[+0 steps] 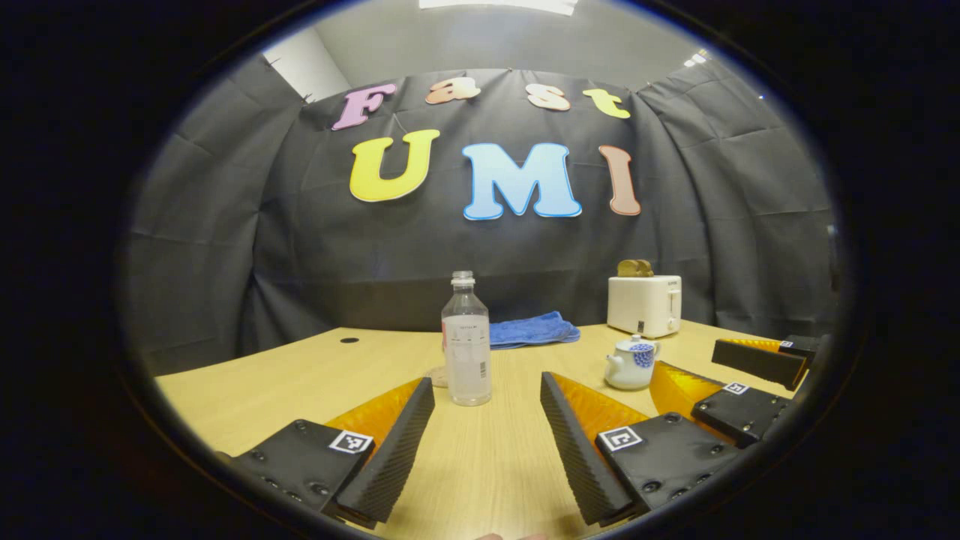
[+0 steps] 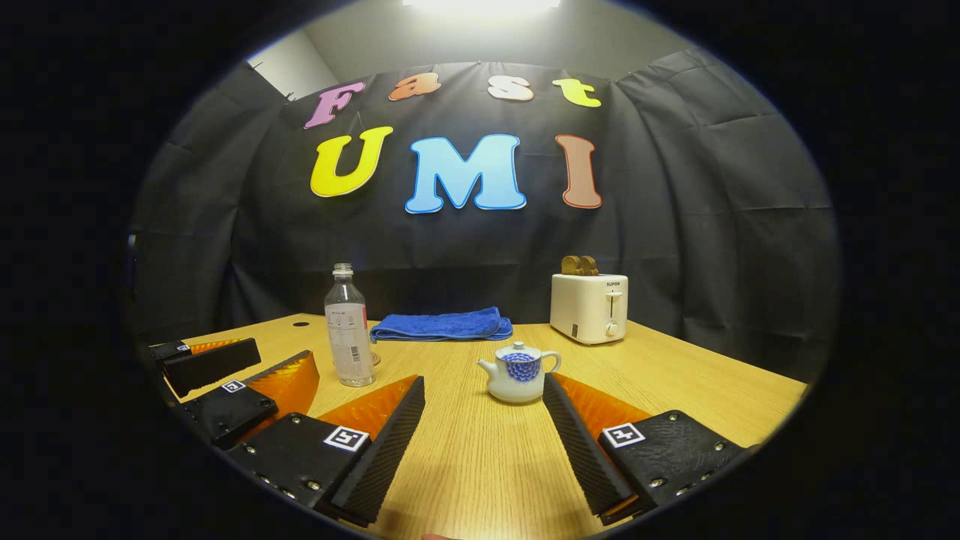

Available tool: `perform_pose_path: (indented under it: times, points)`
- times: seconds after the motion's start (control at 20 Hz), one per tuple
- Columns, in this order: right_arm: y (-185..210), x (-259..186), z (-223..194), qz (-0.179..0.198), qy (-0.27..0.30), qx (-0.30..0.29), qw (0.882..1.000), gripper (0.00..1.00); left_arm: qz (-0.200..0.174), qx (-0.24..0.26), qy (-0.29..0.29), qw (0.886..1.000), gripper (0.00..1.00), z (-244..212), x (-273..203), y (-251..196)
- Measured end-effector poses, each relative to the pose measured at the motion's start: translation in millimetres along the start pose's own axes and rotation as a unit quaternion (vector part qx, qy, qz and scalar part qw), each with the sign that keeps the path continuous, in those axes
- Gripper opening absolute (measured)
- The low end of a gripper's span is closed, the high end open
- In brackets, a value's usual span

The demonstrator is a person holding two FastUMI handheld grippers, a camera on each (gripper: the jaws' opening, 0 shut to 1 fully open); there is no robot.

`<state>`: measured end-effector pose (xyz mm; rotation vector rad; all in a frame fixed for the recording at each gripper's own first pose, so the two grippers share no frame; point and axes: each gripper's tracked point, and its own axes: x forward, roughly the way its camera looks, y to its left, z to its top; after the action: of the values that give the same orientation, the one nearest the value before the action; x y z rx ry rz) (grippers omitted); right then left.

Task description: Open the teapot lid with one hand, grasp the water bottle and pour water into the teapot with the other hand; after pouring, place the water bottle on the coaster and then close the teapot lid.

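Poised with jaws wide and empty: left gripper [image 1: 487,442] lined up on the water bottle [image 1: 466,341], right gripper [image 2: 484,439] on the teapot [image 2: 520,373], both mid-worktop, well short of the far edge. Bottle uncapped, light, likely slippery plastic, best squeezed mid-body; teapot probably fragile ceramic, lid [image 2: 520,349] liftable by its small knob.

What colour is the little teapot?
The teapot is white with a blue pattern on its side, clearest in the right gripper view.
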<state>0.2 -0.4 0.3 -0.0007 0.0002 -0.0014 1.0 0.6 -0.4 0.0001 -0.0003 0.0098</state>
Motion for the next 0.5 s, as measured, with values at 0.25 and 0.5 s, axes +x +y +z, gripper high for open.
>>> perform_pose_path:
  times: [0.25, 0.5]
  points:
    - [0.3, -0.7, -0.4, 0.002, 0.002, 0.002, 1.000, 0.97, -0.009, -0.001, 0.000, 1.000, 0.99, 1.2, -0.4, -2.3]
    - [-0.1, 1.2, -3.5, -0.003, 0.012, 0.025, 1.000, 0.97, -0.024, -0.004, 0.002, 1.000, 0.99, 5.1, 1.1, -4.1]
